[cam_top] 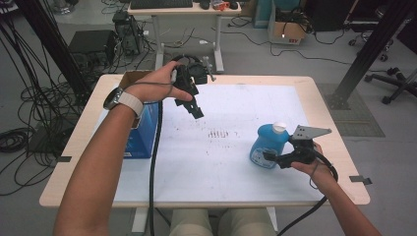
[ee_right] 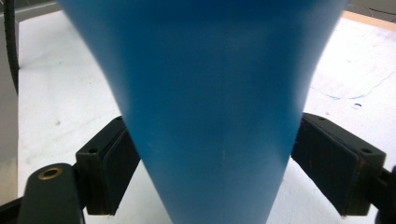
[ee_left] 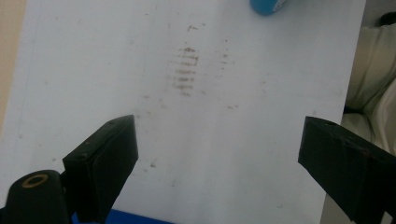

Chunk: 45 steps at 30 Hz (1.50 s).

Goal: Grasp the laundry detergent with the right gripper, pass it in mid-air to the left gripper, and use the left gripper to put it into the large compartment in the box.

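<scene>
Where the high view looks down on the white table [cam_top: 236, 162], blue bottle [cam_top: 266, 145] with a white cap standing near the right edge, just left of the right gripper [cam_top: 272, 157]. Jaws reaching in at the bottle's lower body from the right, one on each side of it. Left gripper [cam_top: 195, 109] held up over the far left of the table, well apart from the bottle, pointing down and toward it, jaws spread with nothing between. Blue box [cam_top: 142, 132] beneath the left forearm at the table's left edge.

In the left gripper view, both black jaws wide apart over bare, smudged white surface; only the bottle's [ee_left: 268, 5] rounded blue bottom edge at the top, far off.

In the right gripper view, bottle's [ee_right: 205, 107] blue body squarely between the two jaws, both pads right up against its sides, gripping it.
</scene>
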Available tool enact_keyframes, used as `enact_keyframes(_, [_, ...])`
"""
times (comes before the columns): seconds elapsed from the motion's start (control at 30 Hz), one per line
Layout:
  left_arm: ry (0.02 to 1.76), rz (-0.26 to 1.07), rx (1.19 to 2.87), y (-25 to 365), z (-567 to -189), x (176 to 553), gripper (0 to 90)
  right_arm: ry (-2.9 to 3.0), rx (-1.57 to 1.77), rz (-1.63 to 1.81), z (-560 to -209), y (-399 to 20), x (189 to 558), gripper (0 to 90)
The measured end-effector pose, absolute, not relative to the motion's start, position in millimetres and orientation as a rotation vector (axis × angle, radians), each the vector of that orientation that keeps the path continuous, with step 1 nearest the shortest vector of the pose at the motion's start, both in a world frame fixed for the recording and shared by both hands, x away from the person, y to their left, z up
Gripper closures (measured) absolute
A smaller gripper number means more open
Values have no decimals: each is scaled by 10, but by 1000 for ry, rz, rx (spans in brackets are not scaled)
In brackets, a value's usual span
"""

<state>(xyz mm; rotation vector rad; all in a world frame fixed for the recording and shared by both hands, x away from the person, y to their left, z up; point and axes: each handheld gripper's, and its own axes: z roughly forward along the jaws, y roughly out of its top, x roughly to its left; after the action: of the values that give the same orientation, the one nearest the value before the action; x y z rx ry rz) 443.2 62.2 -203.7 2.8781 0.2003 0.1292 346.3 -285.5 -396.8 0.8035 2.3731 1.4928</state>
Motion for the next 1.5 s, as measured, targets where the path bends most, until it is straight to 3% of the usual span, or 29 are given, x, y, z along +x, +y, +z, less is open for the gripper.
enact_keyframes(0.43, [206,126,2876,625,-2049,4441,123,2350,794,1531,-4002,-2823,3481,220])
enact_keyframes(1.03, [213,110,2885,638,-2090,4450,124,2345,767,1577,-4046,-2817,3476,395])
enact_keyframes(1.5, [215,105,2885,634,-2081,4451,124,2339,715,1536,-4039,-2812,3463,424])
